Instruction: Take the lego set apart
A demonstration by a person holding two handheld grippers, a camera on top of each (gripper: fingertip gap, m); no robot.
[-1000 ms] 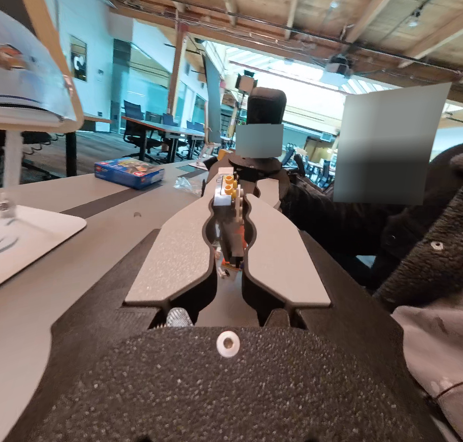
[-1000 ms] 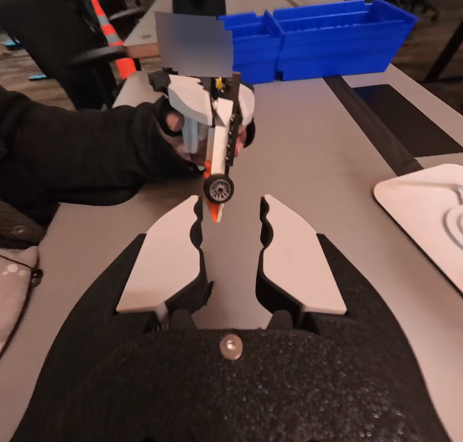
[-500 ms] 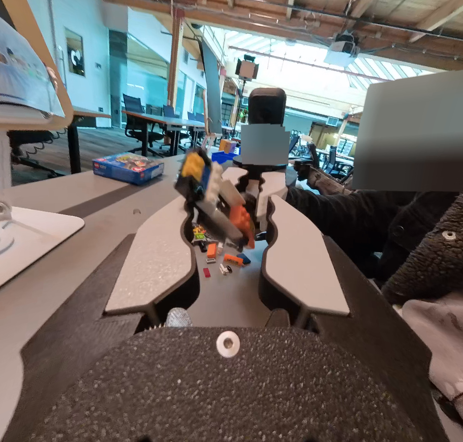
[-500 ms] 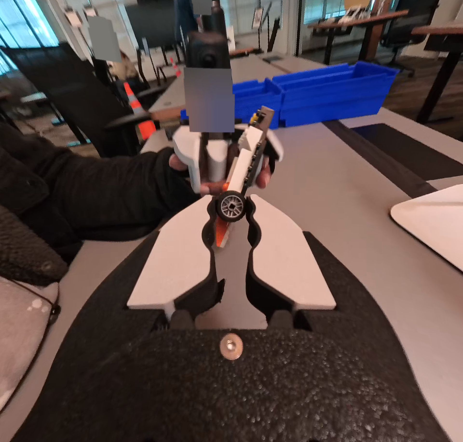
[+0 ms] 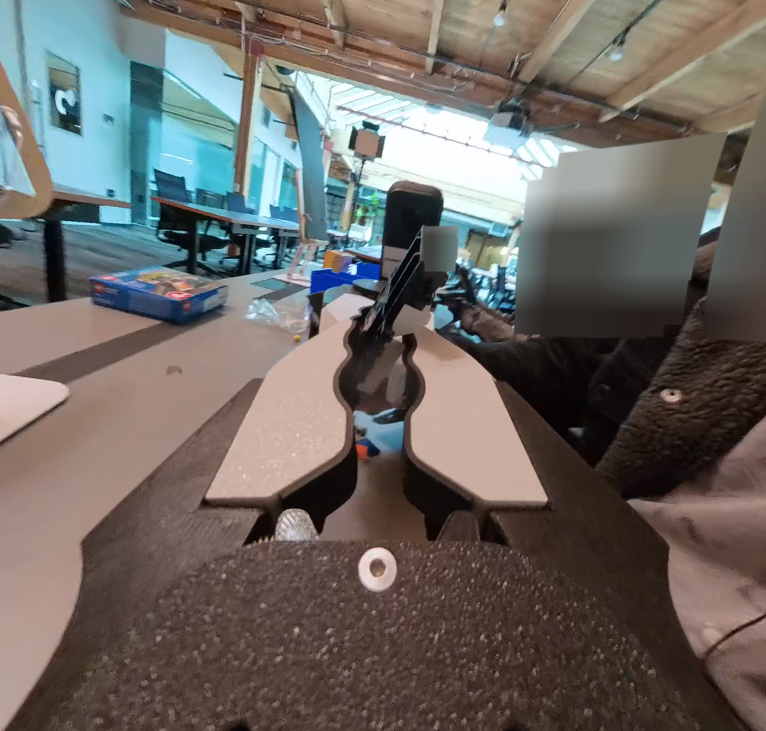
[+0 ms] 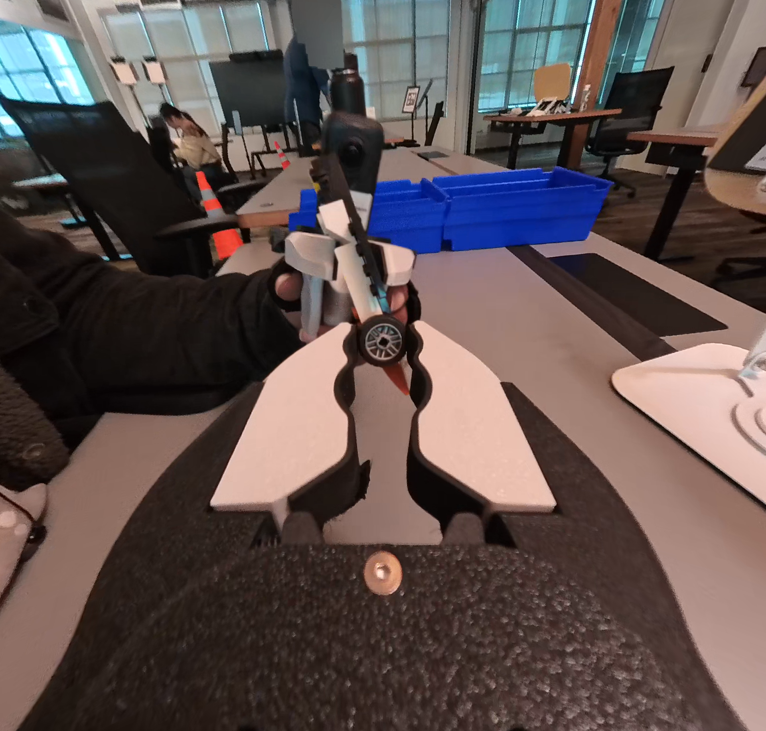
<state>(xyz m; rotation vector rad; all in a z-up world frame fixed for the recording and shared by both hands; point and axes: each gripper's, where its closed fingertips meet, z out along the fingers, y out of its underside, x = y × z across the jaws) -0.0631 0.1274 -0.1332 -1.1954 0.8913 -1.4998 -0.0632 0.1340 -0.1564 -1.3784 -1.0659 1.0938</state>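
Both grippers' fingers pinch the lego car [image 6: 359, 280]: right gripper [image 6: 382, 340] on its wheel [image 6: 383, 339], left gripper [image 5: 380, 334] opposite

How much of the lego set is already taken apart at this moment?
Done: a few loose bricks lie on the table. In hand: the left claw holds the lego car, and the right claw grips its wheel. Left: most of the car remains assembled.

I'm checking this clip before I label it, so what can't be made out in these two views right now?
- Left wrist view: the lego model is dark and blurred between the left tongs, so its parts can't be told apart.
- Left wrist view: the loose bricks on the table are mostly hidden by the tong fingers.
- Right wrist view: the wheel hides whether the right tongs touch it.
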